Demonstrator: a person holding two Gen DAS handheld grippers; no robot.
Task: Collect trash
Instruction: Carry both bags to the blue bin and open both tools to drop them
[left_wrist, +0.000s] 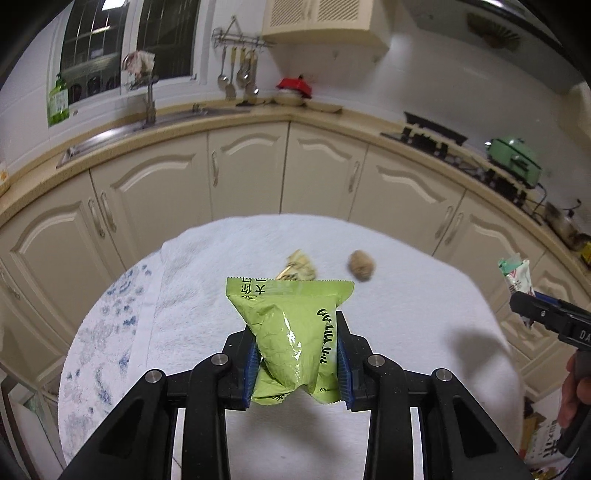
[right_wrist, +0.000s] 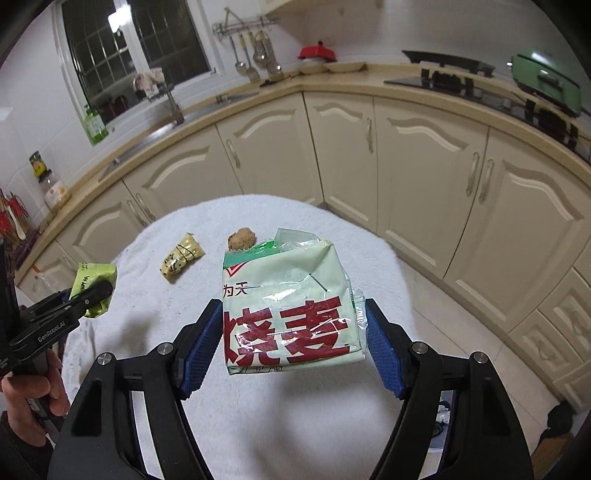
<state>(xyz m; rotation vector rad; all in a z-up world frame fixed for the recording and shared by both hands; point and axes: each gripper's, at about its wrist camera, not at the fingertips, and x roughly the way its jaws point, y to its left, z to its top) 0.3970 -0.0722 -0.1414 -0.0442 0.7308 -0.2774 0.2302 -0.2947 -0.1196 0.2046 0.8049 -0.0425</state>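
From the left wrist camera, the left tool (left_wrist: 297, 354) has its two blue-padded fingers closed in on a green snack packet (left_wrist: 291, 332), pinching it by its lower half so that the sealed top edge stands up and away from the camera. The packet is lifted above the white cloth (left_wrist: 406, 332) that covers the round counter. Beyond it on the cloth lie a crumpled yellowish wrapper (left_wrist: 301, 266) and, just to its right, a brown crumpled ball (left_wrist: 361, 266), the two near each other but apart. At the far right edge the right tool (left_wrist: 524, 301) comes into view holding a pale packet with red and green print (left_wrist: 515, 275).

From the right wrist camera, the right tool (right_wrist: 293, 328) grips that same pale packet with red and green print (right_wrist: 291, 295), a flattened bag with large red characters, its fingers pressed against both sides and spread fairly wide. The bag is held above the white cloth (right_wrist: 258, 424). Behind it, the brown crumpled ball (right_wrist: 242, 238) rests on the cloth, with the crumpled yellowish wrapper (right_wrist: 181, 258) to its left. At the left edge the left tool (right_wrist: 98, 293) holds the green snack packet (right_wrist: 94, 286) above the counter's rim.
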